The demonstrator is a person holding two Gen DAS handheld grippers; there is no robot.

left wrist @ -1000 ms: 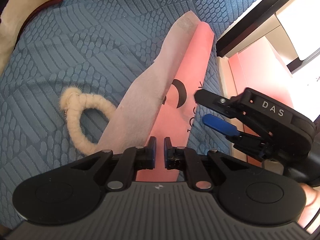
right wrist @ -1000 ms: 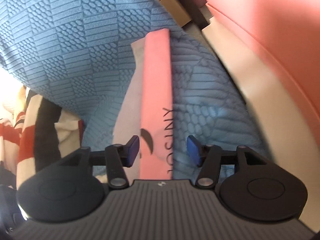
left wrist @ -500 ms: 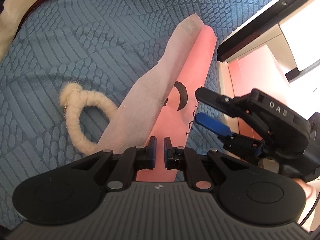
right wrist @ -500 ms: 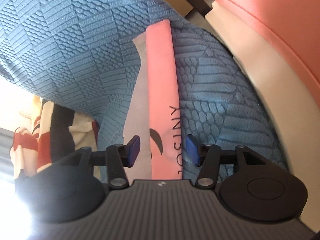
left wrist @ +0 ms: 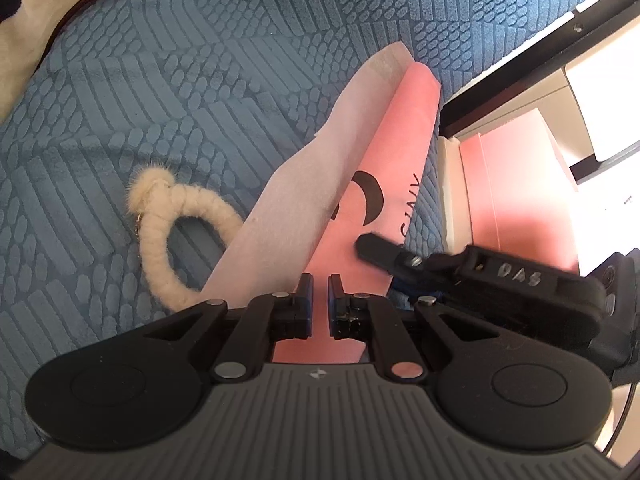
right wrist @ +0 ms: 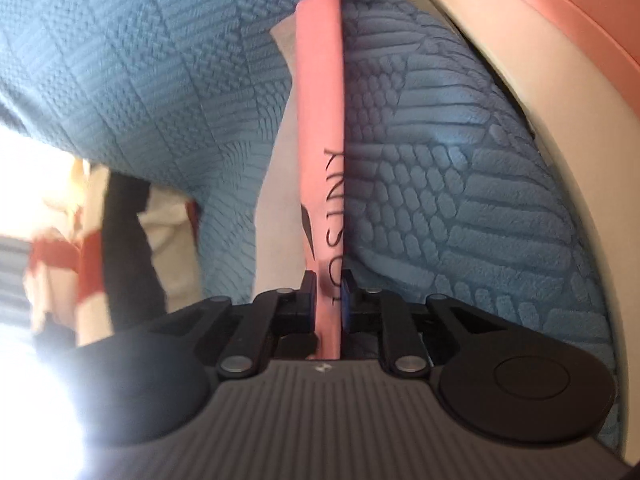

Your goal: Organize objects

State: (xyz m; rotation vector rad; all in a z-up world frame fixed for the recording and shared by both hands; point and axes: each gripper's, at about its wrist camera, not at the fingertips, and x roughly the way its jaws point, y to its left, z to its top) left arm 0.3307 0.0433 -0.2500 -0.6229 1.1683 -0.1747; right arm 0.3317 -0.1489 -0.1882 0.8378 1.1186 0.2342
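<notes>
Over at nine o'clock on the blue quilt [left wrist: 200, 80] there's a fuzzy cream loop [left wrist: 160, 240]; dead centre lies the pink paper bag [left wrist: 400, 140], flat, with white tissue [left wrist: 304, 208] along its left side. My left gripper [left wrist: 319, 296] is pinching the bag's near end. At three o'clock my right gripper [right wrist: 329, 292] has just been closing and now nips the bag's edge. It looks light, floppy and easy to crease, so I'd hold near the ends.
</notes>
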